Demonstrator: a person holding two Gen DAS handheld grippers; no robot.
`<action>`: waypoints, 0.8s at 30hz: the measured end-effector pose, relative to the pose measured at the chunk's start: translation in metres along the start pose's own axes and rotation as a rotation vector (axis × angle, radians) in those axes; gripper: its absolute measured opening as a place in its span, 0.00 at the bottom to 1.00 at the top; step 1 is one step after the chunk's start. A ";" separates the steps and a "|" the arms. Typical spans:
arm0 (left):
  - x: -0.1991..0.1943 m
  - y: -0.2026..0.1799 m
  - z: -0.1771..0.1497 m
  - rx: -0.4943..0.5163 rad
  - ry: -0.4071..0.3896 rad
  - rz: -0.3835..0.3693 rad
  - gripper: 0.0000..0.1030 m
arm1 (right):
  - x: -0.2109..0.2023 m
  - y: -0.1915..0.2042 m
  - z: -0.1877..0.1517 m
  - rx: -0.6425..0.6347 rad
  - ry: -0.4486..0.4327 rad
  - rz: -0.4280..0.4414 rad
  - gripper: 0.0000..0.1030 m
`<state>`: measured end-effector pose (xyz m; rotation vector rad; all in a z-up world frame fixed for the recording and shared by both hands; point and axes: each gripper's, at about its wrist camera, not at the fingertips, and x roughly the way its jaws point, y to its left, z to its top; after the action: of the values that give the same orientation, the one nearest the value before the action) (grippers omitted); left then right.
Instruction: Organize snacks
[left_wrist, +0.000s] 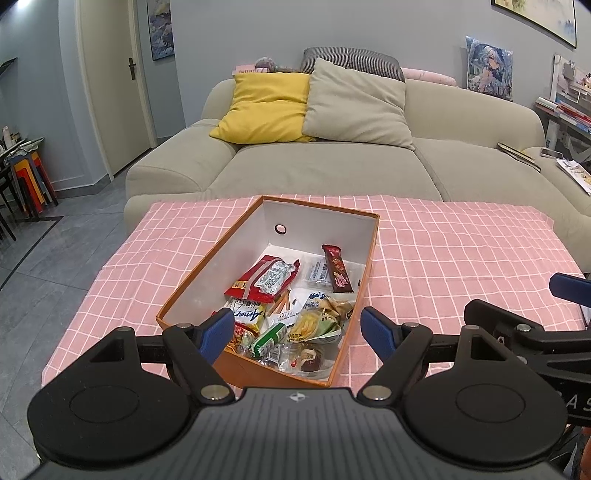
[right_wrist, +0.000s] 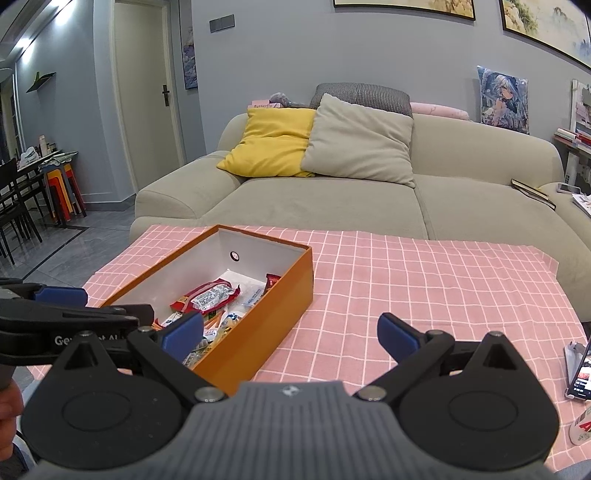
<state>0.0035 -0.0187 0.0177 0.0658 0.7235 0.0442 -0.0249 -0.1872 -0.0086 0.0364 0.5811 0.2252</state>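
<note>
Blue-tipped tongs agape beside box.

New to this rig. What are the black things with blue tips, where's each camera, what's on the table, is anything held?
No robot arm: a person holds a two-finger gripper in each hand, with a fisheye camera on each looking along its blue-tipped fingers. One picture is from the left gripper, the other from the right gripper. Both are open and hold nothing. On the pink checked tablecloth sits an orange box with snack packets piled at its near end, including a red packet and a brown bar. Behind is a sofa.
</note>
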 end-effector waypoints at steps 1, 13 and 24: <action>-0.001 0.000 0.001 0.001 -0.001 -0.001 0.89 | 0.000 0.000 0.000 0.000 0.000 0.000 0.94; -0.004 0.003 0.001 0.001 -0.013 0.000 0.89 | 0.001 0.002 -0.001 -0.001 0.001 0.000 0.94; -0.005 0.007 0.001 -0.009 -0.023 0.003 0.89 | 0.002 0.004 -0.002 -0.007 0.002 0.004 0.94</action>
<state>0.0004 -0.0125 0.0221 0.0584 0.6998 0.0495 -0.0252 -0.1830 -0.0109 0.0308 0.5820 0.2307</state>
